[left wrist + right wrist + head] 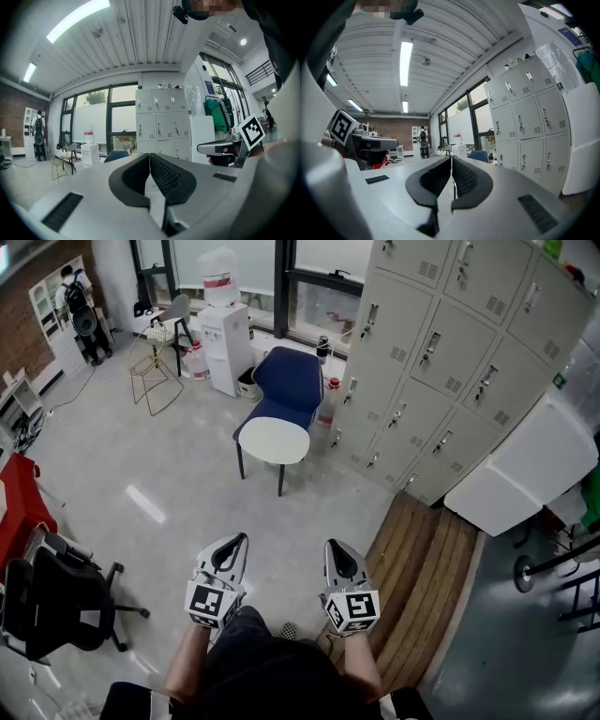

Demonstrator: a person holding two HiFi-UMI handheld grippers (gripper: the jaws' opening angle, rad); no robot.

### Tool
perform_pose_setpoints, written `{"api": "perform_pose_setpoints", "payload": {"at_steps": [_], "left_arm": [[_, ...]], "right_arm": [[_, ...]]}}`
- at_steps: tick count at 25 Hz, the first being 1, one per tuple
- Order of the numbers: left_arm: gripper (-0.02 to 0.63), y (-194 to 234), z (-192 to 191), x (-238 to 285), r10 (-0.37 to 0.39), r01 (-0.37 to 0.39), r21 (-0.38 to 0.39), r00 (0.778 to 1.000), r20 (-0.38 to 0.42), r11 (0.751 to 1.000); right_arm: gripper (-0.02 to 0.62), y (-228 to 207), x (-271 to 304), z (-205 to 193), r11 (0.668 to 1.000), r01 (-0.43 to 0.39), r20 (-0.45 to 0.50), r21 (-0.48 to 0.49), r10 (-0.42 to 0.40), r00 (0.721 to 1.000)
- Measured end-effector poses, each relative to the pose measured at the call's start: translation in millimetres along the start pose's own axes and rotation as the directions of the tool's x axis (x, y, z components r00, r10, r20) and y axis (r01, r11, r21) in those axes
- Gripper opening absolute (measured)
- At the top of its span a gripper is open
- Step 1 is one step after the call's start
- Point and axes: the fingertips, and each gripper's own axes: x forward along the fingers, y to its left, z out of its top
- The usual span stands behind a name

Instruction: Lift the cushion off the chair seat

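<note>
cushion (274, 440): white oval on the blue chair (289, 381) seat, dead ahead, well apart from both grippers
long axis: side to side
left gripper (236, 542): clenched, empty, slightly nearer
right gripper (336, 547): clenched, empty too

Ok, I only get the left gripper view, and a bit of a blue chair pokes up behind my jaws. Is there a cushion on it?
Observer: Yes. The head view shows a white oval cushion lying on the seat of the blue chair.
Operator: Are my grippers close to it?
Observer: No. The left gripper and right gripper are well short of it, with a stretch of grey floor between them and the chair.
</note>
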Motion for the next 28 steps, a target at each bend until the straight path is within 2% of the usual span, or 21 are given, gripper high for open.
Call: {"api": "perform_pose_setpoints", "payload": {"at_steps": [6,13,19,28], "left_arm": [[0.018,20.8,0.6,19.0,0.036,-0.036,-0.005,0.999,-0.018,0.999],[0.018,68.6,-12.7,73.5,0.020,-0.021,-0.019,0.999,-0.025,1.000],[0.018,139.3,-16.3,145.9,-0.045,0.044,-0.036,0.998,-0.035,0.998],[0.018,257.3,1.5,250.4,-0.120,0.120,-0.033,0.993,-0.011,0.992]], "right_arm": [[0.029,-6.6,26.0,-5.9,1.000,-0.022,-0.009,0.013,0.022,1.000],[0.029,-26.2,90.3,-12.9,1.000,0.003,-0.027,0.010,-0.003,1.000],[0.029,-38.6,179.8,-3.7,0.998,0.055,-0.041,0.002,-0.055,0.998],[0.029,-55.1,321.7,27.8,0.991,0.133,-0.032,-0.002,-0.133,0.991]]}}
